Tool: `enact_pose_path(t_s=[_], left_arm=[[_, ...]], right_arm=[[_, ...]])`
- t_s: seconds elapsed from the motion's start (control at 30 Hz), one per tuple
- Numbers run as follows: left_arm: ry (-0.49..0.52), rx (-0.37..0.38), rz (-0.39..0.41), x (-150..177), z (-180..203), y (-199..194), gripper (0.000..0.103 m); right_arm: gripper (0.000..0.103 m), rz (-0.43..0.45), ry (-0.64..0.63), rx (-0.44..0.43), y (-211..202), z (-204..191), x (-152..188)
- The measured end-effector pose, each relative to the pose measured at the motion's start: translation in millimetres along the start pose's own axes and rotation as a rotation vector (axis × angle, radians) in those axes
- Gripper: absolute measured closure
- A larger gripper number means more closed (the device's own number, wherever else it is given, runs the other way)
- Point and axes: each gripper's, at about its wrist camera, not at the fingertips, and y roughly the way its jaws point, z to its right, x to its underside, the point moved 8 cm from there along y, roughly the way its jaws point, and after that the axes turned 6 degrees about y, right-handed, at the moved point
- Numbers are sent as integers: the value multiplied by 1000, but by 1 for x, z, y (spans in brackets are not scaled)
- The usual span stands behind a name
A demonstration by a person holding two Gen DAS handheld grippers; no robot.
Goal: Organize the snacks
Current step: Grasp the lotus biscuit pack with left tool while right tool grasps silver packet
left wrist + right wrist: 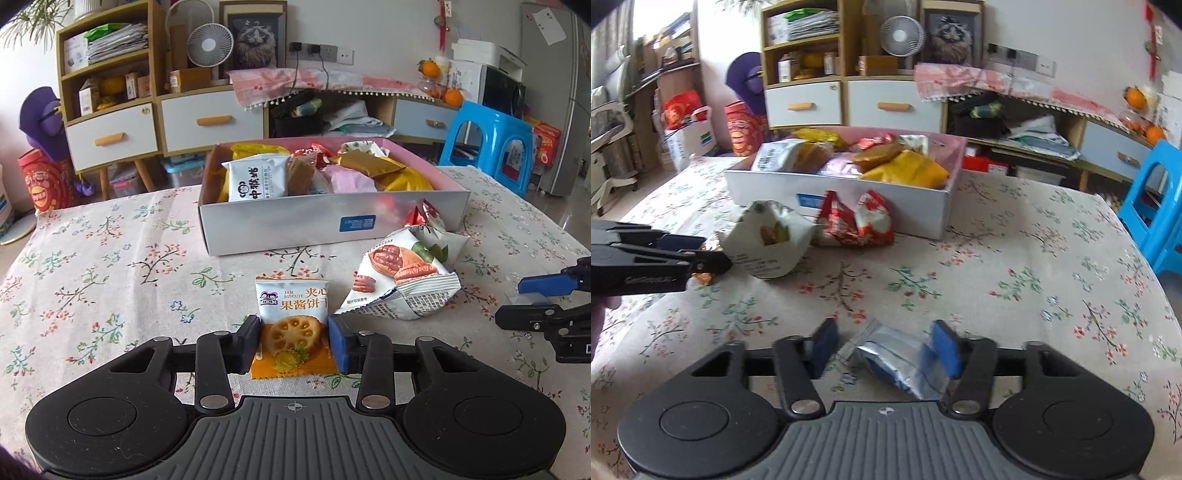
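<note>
Our left gripper (293,341) fingers clamp the jam biscuit packet (291,325) on the desk (110,258) while our right gripper (884,350) fingers only half-catch the silver packet (897,360), which we judge may slip before reaching the box (280,225).

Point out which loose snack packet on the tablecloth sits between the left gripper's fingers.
The jam biscuit packet, orange-bottomed with a lotus-shaped biscuit pictured, pinched by the left gripper. The pecan packet lies free beside it.
</note>
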Motion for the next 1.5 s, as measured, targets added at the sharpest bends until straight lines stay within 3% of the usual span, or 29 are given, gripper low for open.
enact_pose_path(t_s=[0.13, 0.4, 0.6, 0.7, 0.9, 0.97, 1.03, 1.1, 1.33, 1.5], left_arm=[[-37, -12, -11, 0, -7, -2, 66], [-107, -19, -37, 3, -17, -6, 67], [-115, -21, -47, 6, -19, -11, 67], [-116, -23, -52, 7, -20, -13, 67], [-114, -12, -60, 12, -20, -19, 67], [-106, -11, -62, 15, -20, -21, 67], [-98, -12, -62, 18, -20, -24, 67], [-86, -13, -61, 19, -18, -26, 66], [-52, 10, -45, 23, -15, -29, 59], [-33, 17, -34, 22, -11, -27, 45]], right_arm=[[76, 1, -34, -4, -2, -7, -1], [77, -6, -43, -10, -5, -10, -2], [87, -9, -50, -18, -6, -15, -3], [103, -15, -51, -30, -7, -18, -4], [103, -14, -63, -79, -12, -23, -5], [96, -4, -62, -94, -16, -21, -7], [59, 13, -65, -88, -22, -17, -9], [46, 35, -82, -70, -25, -12, -11], [43, -45, -159, -69, -23, -8, 1], [49, -98, -188, -93, -32, -13, 14]])
